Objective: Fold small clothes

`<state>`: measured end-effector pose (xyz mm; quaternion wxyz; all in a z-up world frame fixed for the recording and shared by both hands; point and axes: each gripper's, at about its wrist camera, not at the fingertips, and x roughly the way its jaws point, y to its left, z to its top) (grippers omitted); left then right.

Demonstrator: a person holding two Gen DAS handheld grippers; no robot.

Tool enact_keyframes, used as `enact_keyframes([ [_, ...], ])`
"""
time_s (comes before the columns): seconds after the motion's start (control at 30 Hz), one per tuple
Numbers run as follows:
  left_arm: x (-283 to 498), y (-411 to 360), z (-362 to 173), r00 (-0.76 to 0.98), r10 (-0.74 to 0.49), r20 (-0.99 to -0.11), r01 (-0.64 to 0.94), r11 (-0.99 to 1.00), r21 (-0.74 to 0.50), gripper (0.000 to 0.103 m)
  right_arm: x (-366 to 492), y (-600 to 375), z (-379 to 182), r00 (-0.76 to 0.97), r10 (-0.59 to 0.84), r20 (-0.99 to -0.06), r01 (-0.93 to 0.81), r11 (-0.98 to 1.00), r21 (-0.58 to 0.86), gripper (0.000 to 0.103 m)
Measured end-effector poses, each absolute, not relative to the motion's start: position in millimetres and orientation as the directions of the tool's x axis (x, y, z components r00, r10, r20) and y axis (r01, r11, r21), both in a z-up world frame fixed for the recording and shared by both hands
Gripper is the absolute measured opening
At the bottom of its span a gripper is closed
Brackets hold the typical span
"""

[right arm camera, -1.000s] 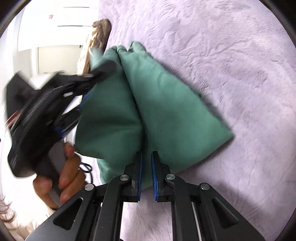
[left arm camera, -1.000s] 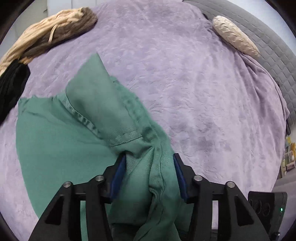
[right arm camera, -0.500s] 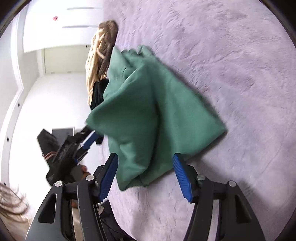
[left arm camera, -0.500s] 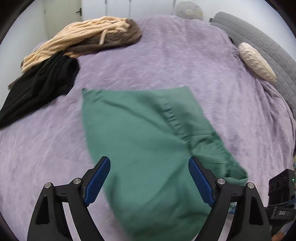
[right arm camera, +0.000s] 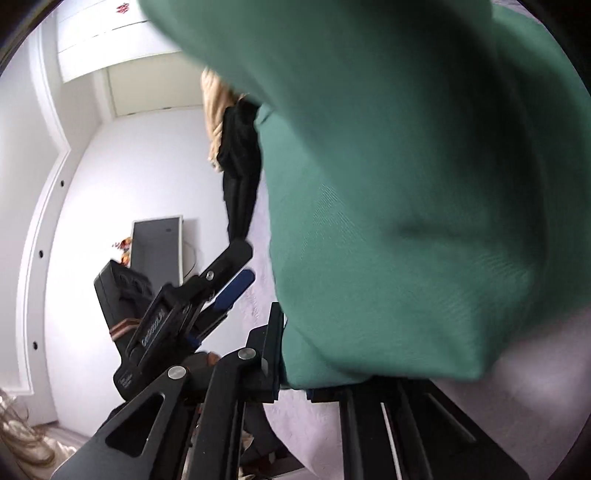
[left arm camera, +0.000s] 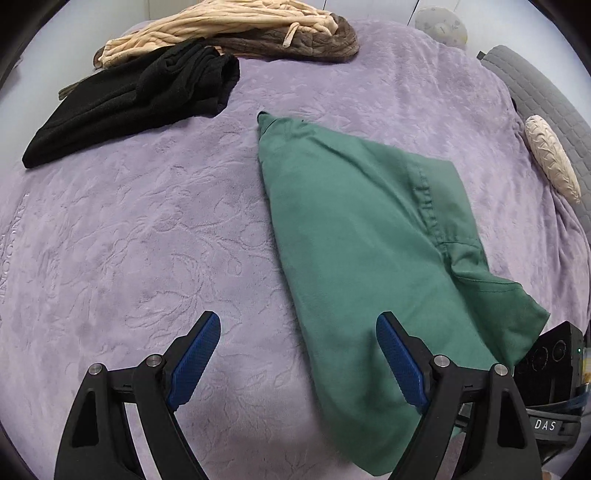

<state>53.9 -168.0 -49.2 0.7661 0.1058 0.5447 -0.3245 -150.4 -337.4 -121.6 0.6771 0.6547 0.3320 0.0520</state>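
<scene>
A green garment (left arm camera: 362, 236) lies folded on the purple blanket (left arm camera: 147, 229), reaching from the middle to the near right. My left gripper (left arm camera: 299, 354) is open and empty just in front of its near left edge; its right pad (left arm camera: 400, 363) overlaps the cloth. In the right wrist view the green garment (right arm camera: 406, 184) fills most of the frame and hangs over my right gripper (right arm camera: 295, 373), whose fingers look closed on its lower edge. The left gripper (right arm camera: 207, 299) shows there too, open, at the left.
A black garment (left arm camera: 140, 96) and a beige and brown garment (left arm camera: 240, 29) lie at the far left of the bed. A cream knitted pillow (left arm camera: 552, 162) and a grey quilted cover (left arm camera: 546, 96) are at the far right. A white wall and a dark panel (right arm camera: 157, 251) stand behind.
My left gripper let go of the green garment, opened and backed off to the left. My right gripper opened, then closed on the cloth, which now drapes close over its camera.
</scene>
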Motion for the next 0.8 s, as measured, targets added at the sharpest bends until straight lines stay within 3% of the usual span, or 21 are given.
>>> enact_keyframes([
  [0.1,43.2,-169.4,-51.9,0.21,-0.375,-0.903,0.65,0.744,-0.157,0.087,-148.6,-319.3,-142.2,0.703,0.52,-0.485,0.457,0.191,0.869,0.01],
  [0.2,28.0,-178.9,-83.9,0.177,-0.291,-0.94,0.683,0.724,-0.096,0.087,-157.1,-318.9,-165.2,0.675,0.538,-0.504,0.535,0.113,0.837,0.028],
  [0.27,18.1,-175.9,-95.6,0.16,-0.273,-0.949,0.69,0.718,-0.091,0.087,-163.4,-323.9,-152.4,0.65,0.538,-0.537,0.535,0.177,0.826,0.034],
  [0.3,15.1,-172.1,-95.1,0.155,-0.286,-0.946,0.684,0.721,-0.106,0.087,-169.3,-328.1,-140.1,0.639,0.521,-0.566,0.531,0.233,0.814,0.042],
  [0.33,13.4,-169.1,-94.4,0.153,-0.29,-0.945,0.68,0.724,-0.113,0.087,-174.8,-333.4,-126.6,0.632,0.496,-0.595,0.527,0.288,0.8,0.052],
  [0.4,12.2,-162.5,-93.2,0.149,-0.289,-0.946,0.666,0.737,-0.121,0.087,-191.5,-346.6,-96.2,0.626,0.406,-0.666,0.529,0.406,0.745,0.059],
  [0.47,13.1,-156.8,-91.3,0.145,-0.293,-0.945,0.647,0.751,-0.133,0.087,-198.6,-359.4,-72.6,0.608,0.29,-0.739,0.559,0.505,0.658,0.06],
  [0.53,15.8,-153.0,-89.3,0.153,-0.294,-0.943,0.631,0.764,-0.136,0.087,-197.2,-372.7,-60.6,0.598,0.198,-0.777,0.581,0.561,0.59,0.068],
  [0.63,21.1,-153.0,-90.8,0.155,-0.292,-0.944,0.613,0.778,-0.14,0.087,-175.2,-377.8,-65.1,0.556,0.174,-0.813,0.587,0.61,0.532,0.071],
  [0.67,21.4,-152.4,-90.7,0.155,-0.291,-0.944,0.608,0.781,-0.141,0.087,-166.2,-375.8,-68.7,0.543,0.179,-0.82,0.583,0.623,0.522,0.068],
  [0.7,21.1,-153.8,-89.9,0.158,-0.292,-0.943,0.608,0.782,-0.14,0.087,-157.4,-375.7,-72.0,0.539,0.181,-0.823,0.579,0.63,0.518,0.029],
  [0.73,20.2,-155.2,-89.0,0.164,-0.292,-0.942,0.61,0.781,-0.136,0.087,-150.2,-378.6,-73.2,0.541,0.186,-0.82,0.58,0.623,0.524,0.004],
  [0.8,19.4,-158.7,-88.0,0.173,-0.293,-0.94,0.615,0.778,-0.129,0.087,-149.3,-388.3,-66.8,0.606,0.137,-0.783,0.597,0.572,0.562,0.004],
])
